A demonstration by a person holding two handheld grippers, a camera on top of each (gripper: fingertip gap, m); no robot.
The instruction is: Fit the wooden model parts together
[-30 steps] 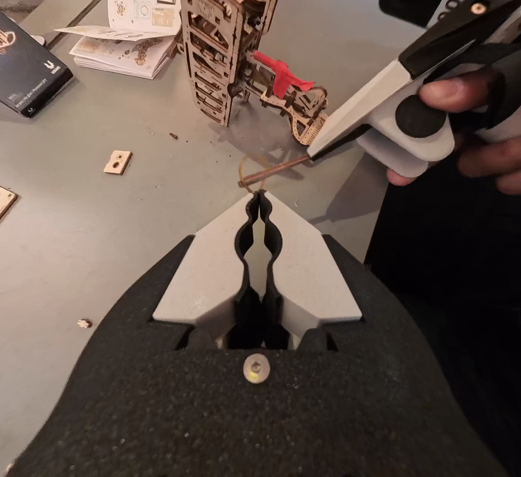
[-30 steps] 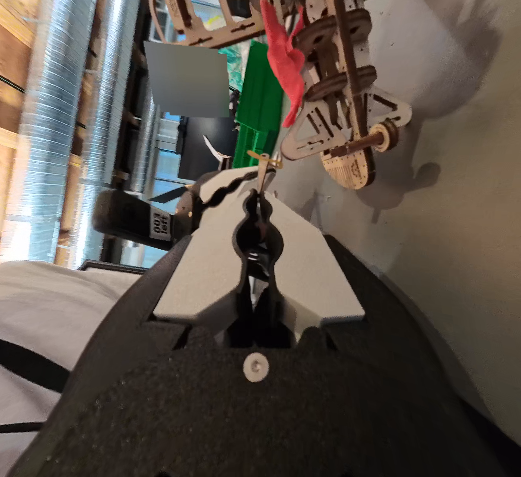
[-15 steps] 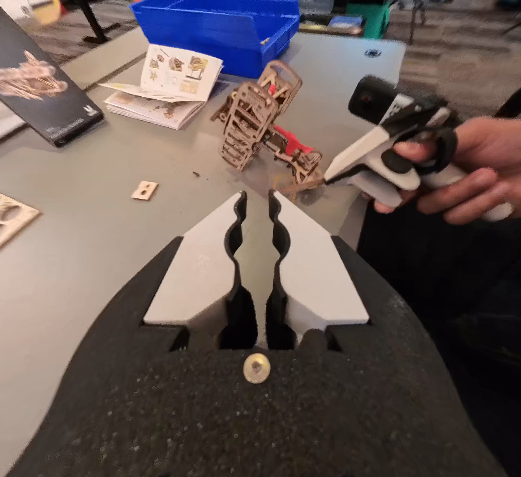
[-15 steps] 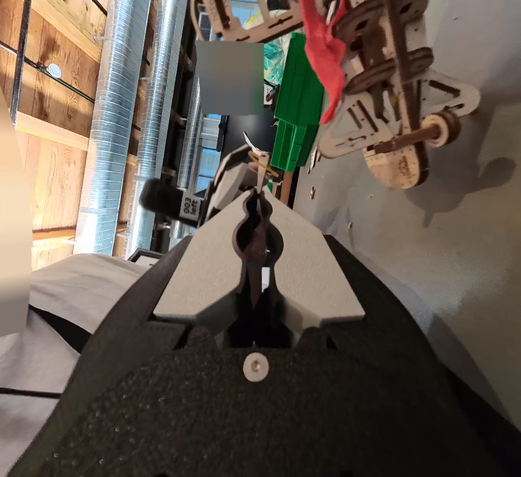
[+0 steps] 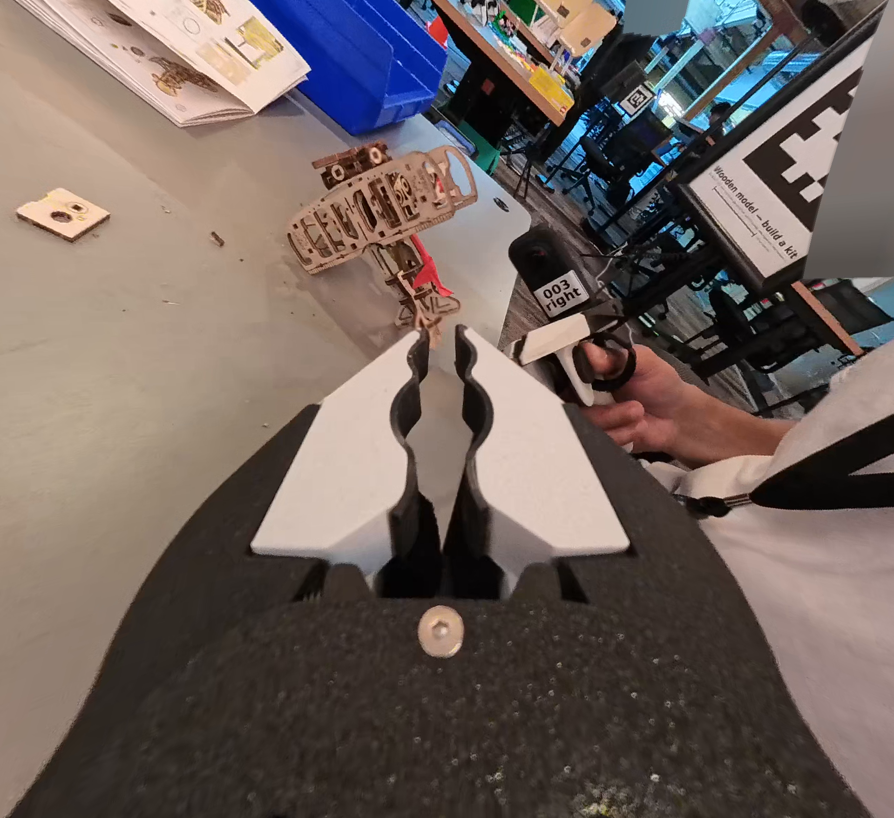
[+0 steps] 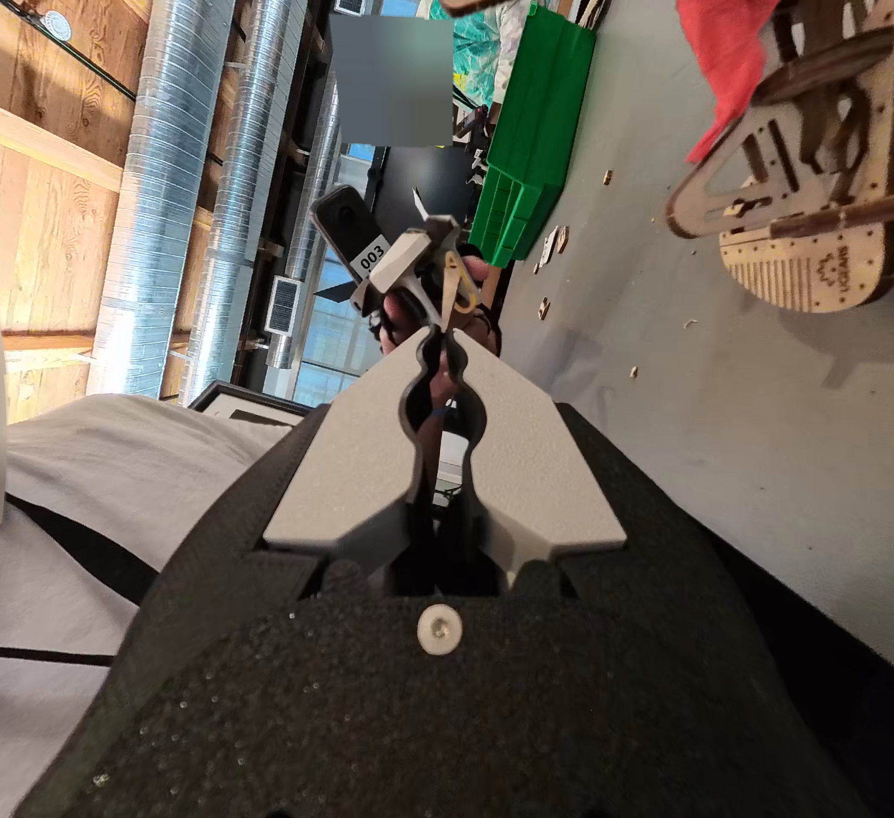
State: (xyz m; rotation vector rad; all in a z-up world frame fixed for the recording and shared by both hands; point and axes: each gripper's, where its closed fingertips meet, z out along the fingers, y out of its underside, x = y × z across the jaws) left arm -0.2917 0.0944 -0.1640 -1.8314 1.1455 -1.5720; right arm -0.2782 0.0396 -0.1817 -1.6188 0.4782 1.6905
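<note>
The wooden model [image 5: 382, 209] is a laser-cut plywood assembly of pale, slotted plates with dark burnt edges, with a strip of red tape [image 5: 428, 275] on its lower section. It stands on the grey table [image 5: 121, 359] near the far corner, tilted: in the left wrist view its long ladder-like plate leans from lower left up to upper right, and a narrower stem runs down toward the near table edge, ending in a triangular plate. The right wrist view, rolled sideways, shows that same end of the model [image 6: 798, 214] close up, with a rounded engraved plate beside the triangle.

The left hand-held gripper [image 5: 438, 340] is spread, with nothing between its fingers. The right hand-held gripper [image 6: 442, 335] is pressed together on a thin wooden stick [image 6: 449, 291] that points away along its fingers, a yellowish band looped at the far end.

An open instruction booklet [image 5: 159, 30], a blue bin [image 5: 348, 54] and a loose wooden piece [image 5: 63, 213] lie farther back on the table.
</note>
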